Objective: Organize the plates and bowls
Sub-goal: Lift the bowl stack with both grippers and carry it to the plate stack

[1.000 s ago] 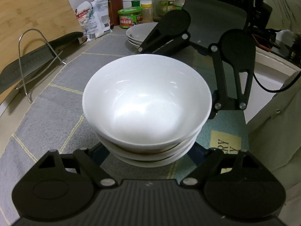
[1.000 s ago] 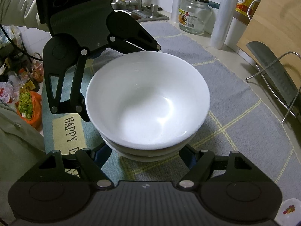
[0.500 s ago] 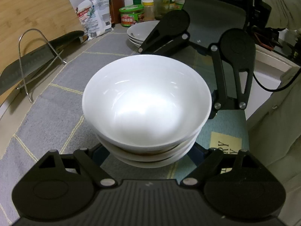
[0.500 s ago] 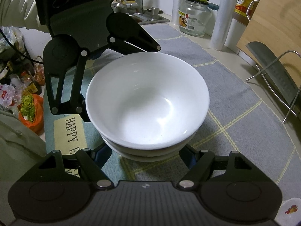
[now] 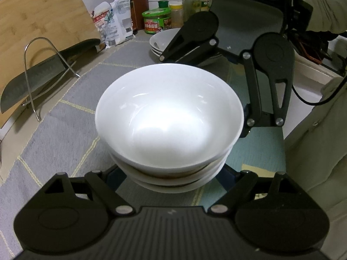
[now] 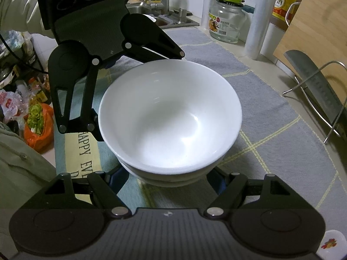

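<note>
A steel cleaver in a wire rack point(image 5: 36, 80) leans at far left. Centre, a stack of nested white ceramic bowls point(image 5: 169, 119) sits over the grey checked mat point(image 5: 54, 130). The left gripper point(image 5: 171, 179) and the right gripper point(image 6: 169, 177) both tilt steeply downward from opposite sides, their fingers hidden beneath the stack; whether they pinch it I cannot tell. White plates point(image 5: 159, 41) sit behind.
</note>
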`<act>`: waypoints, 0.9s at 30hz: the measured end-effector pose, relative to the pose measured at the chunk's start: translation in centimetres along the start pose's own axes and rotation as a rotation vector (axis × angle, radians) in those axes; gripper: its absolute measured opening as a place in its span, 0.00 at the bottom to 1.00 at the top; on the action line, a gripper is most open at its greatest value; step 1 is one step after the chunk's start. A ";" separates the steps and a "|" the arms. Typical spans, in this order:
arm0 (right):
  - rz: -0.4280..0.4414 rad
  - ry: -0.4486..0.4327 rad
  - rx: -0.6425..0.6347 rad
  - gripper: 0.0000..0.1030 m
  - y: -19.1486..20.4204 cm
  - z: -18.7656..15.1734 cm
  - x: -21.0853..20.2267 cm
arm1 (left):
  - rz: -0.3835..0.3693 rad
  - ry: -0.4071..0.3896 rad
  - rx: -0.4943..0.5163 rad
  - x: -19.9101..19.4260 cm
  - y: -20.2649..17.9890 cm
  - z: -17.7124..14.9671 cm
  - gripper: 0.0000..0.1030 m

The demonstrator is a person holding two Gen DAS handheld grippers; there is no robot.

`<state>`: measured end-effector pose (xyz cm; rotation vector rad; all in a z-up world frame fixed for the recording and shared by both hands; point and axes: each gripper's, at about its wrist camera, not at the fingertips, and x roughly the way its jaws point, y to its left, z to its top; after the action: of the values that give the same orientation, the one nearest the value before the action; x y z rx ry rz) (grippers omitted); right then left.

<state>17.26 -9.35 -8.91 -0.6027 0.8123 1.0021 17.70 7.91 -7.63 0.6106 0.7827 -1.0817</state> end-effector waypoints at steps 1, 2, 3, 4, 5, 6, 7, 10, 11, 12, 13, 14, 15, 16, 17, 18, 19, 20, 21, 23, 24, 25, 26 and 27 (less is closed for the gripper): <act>0.000 -0.001 -0.002 0.80 -0.1 0.0 -0.1 | 0.002 -0.003 -0.002 -0.1 -0.1 0.1 0.85; 0.001 -0.003 -0.003 0.80 -0.2 -0.1 -0.3 | 0.004 -0.005 -0.003 -0.1 -0.1 0.2 0.85; 0.003 -0.004 -0.004 0.80 -0.3 -0.1 -0.5 | 0.006 -0.007 -0.003 -0.2 -0.2 0.3 0.85; 0.004 -0.005 -0.006 0.80 -0.3 -0.2 -0.6 | 0.009 -0.008 -0.004 -0.2 -0.3 0.5 0.85; 0.004 -0.006 -0.009 0.80 -0.4 -0.2 -0.8 | 0.013 -0.008 -0.003 -0.2 -0.3 0.6 0.85; 0.005 -0.006 -0.010 0.80 -0.5 -0.2 -0.9 | 0.015 -0.008 -0.003 -0.2 -0.4 0.8 0.85; 0.006 -0.007 -0.012 0.80 -0.5 -0.3 -1.1 | 0.018 -0.009 -0.006 -0.2 -0.5 0.9 0.85; 0.012 -0.010 -0.020 0.80 -0.7 -0.5 -1.5 | 0.024 -0.010 -0.012 -0.2 -0.8 1.4 0.85; 0.013 -0.011 -0.024 0.80 -0.7 -0.6 -1.7 | 0.026 -0.009 -0.011 0.0 -0.8 1.7 0.85; 0.015 -0.012 -0.026 0.80 -0.8 -0.6 -1.9 | 0.028 -0.008 -0.011 -0.1 -0.9 1.9 0.85; 0.017 -0.013 -0.026 0.80 -0.9 -0.8 -2.2 | 0.030 -0.008 -0.012 0.0 -1.0 2.1 0.85; 0.017 -0.015 -0.027 0.80 -0.9 -0.9 -2.4 | 0.032 -0.008 -0.013 0.0 -1.1 2.4 0.85; 0.017 -0.016 -0.029 0.80 -1.0 -1.1 -2.7 | 0.034 -0.009 -0.014 0.0 -1.2 2.7 0.85; 0.015 -0.018 -0.032 0.80 -1.0 -1.2 -3.0 | 0.036 -0.009 -0.015 0.1 -1.3 3.0 0.85; 0.014 -0.018 -0.037 0.80 -1.1 -1.4 -3.3 | 0.036 -0.009 -0.015 0.2 -1.5 3.4 0.85; 0.014 -0.019 -0.037 0.80 -1.2 -1.6 -3.7 | 0.036 -0.008 -0.016 0.3 -1.6 3.7 0.85; 0.012 -0.020 -0.039 0.80 -1.3 -1.8 -4.0 | 0.037 -0.009 -0.017 0.4 -1.6 4.0 0.85; 0.010 -0.022 -0.041 0.80 -1.4 -2.0 -4.4 | 0.037 -0.011 -0.015 0.5 -1.7 4.4 0.85; 0.010 -0.023 -0.040 0.80 -1.6 -2.4 -4.8 | 0.036 -0.013 -0.015 0.6 -1.9 4.7 0.85; 0.009 -0.025 -0.040 0.80 -2.0 -2.9 -5.6 | 0.035 -0.018 -0.015 1.0 -2.1 5.7 0.85; 0.007 -0.026 -0.041 0.80 -2.2 -3.2 -5.9 | 0.036 -0.021 -0.013 1.2 -2.2 6.1 0.85; 0.004 -0.026 -0.041 0.80 -2.5 -3.5 -6.4 | 0.036 -0.023 -0.012 1.4 -2.3 6.6 0.85; 0.002 -0.025 -0.042 0.80 -2.8 -3.9 -6.8 | 0.035 -0.025 -0.010 1.7 -2.5 7.1 0.85; 0.000 -0.025 -0.042 0.80 -3.0 -4.2 -7.1 | 0.035 -0.026 -0.008 2.0 -2.6 7.6 0.85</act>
<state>16.53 -17.31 -5.27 -0.6256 0.7708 1.0267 17.71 0.06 -4.94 0.6005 0.7509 -1.0517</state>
